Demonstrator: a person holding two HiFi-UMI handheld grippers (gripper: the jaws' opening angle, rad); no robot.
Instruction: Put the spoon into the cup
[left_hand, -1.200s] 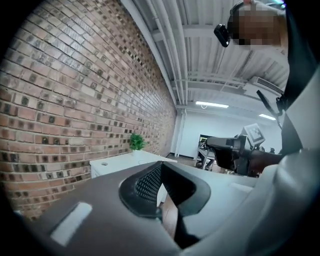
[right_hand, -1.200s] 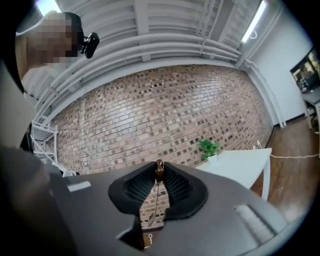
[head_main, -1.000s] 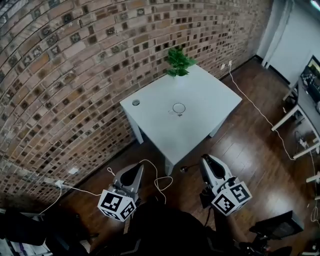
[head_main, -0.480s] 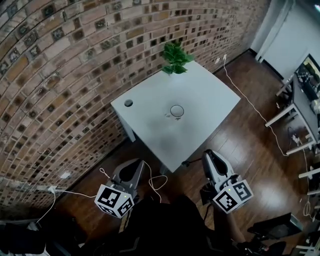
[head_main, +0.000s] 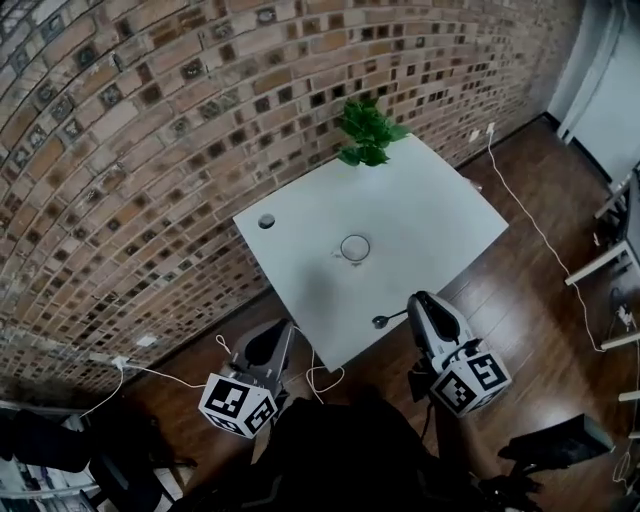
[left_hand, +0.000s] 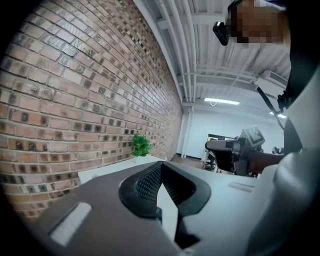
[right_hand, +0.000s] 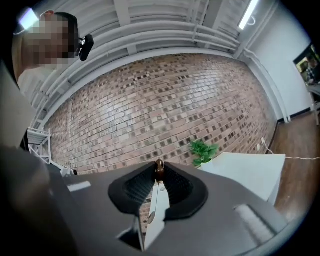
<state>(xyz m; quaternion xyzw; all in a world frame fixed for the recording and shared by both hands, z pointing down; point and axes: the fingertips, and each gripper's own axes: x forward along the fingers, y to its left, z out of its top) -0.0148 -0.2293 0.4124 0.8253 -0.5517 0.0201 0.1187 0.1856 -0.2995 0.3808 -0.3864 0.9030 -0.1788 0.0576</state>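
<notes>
A clear glass cup (head_main: 355, 247) stands upright near the middle of the white table (head_main: 425, 205). My right gripper (head_main: 421, 301) hovers at the table's near corner, shut on a thin spoon (head_main: 387, 319) whose dark bowl end sticks out to the left, over the table edge. In the right gripper view the spoon (right_hand: 159, 171) shows edge-on between the closed pads. My left gripper (head_main: 276, 333) hangs over the floor just short of the table's near left edge. Its jaws meet at the tips in the left gripper view, where the left gripper (left_hand: 160, 166) holds nothing.
A green potted plant (head_main: 368, 131) sits on the table's far corner, and a small round dark thing (head_main: 266, 220) on its left corner. The brick wall (head_main: 150, 150) runs behind the table. White cables (head_main: 326, 374) lie on the wooden floor. Another desk (head_main: 605, 262) stands at right.
Both grippers have moved forward to the table. The right one, still with the spoon, now reaches the near corner. The table and cup sit nearer in the head view.
</notes>
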